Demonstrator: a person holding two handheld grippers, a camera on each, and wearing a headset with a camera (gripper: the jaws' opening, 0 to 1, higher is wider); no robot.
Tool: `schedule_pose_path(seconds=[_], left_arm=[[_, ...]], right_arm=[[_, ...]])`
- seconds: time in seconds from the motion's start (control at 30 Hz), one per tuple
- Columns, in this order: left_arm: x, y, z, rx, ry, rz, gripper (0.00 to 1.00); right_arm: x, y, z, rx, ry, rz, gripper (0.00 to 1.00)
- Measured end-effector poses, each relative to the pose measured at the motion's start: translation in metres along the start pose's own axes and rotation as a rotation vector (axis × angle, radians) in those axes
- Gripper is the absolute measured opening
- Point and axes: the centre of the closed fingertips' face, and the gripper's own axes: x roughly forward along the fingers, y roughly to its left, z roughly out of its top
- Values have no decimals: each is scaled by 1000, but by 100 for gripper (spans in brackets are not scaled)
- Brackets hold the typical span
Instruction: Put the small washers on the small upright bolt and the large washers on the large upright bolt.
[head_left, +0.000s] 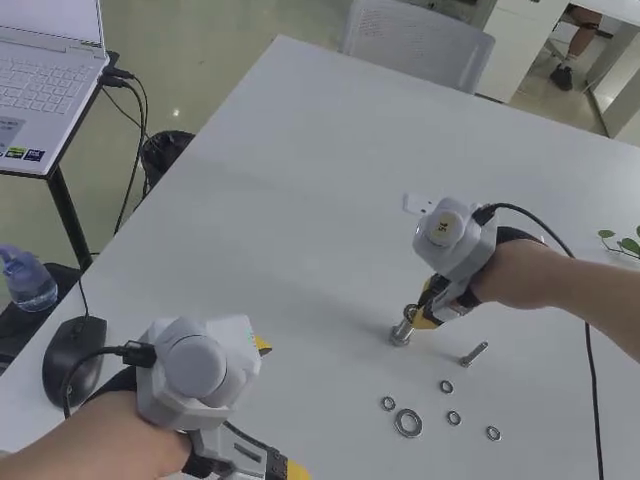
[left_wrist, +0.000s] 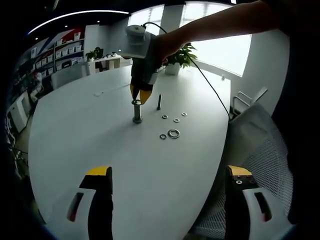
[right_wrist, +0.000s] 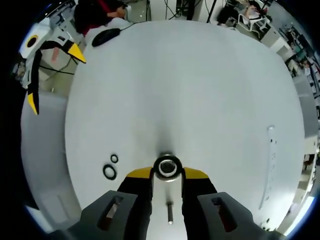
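Left hand (head_left: 90, 440) low at the near table (head_left: 300, 200) edge, forearm in from the bottom-left corner. It holds the left gripper (left_wrist: 168, 171) pointing across the table, jaws wide open, nothing between them, well apart from the parts. Large bolt (head_left: 402, 330) upright mid-table. At its top a large washer (right_wrist: 167, 166), pinched between the jaws of the right gripper (head_left: 418, 318), which angles down onto it. Right hand (head_left: 525, 272) reaches in from the right edge, wrist bent downward. Small bolt (head_left: 475, 352) just right of the large one, upright in the left gripper view. Four small washers (head_left: 446, 386) and a loose large washer (head_left: 408, 423) lie flat nearer the person.
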Motion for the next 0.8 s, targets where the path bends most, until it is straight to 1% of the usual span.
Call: schedule_pose_path(seconds=[0.23,0.33,0.4,0.57,0.8], left_arm=[[1,1,-1,9,7,-3,93],[2,1,-2,15,11,-2,92],[2,2,-1,15,6,2,91],[3,3,-2,13,11,0,91],[4,4,-1,9,3,1,91]], right_arm=[[6,1,3,-14,6,-3,21],[12,2,2,-30,21,-4,21],[14,2,1,-34,25,-4,21],[20,2,1,-31,26,-1,21],[32,3,-3,-36,39,3,21]])
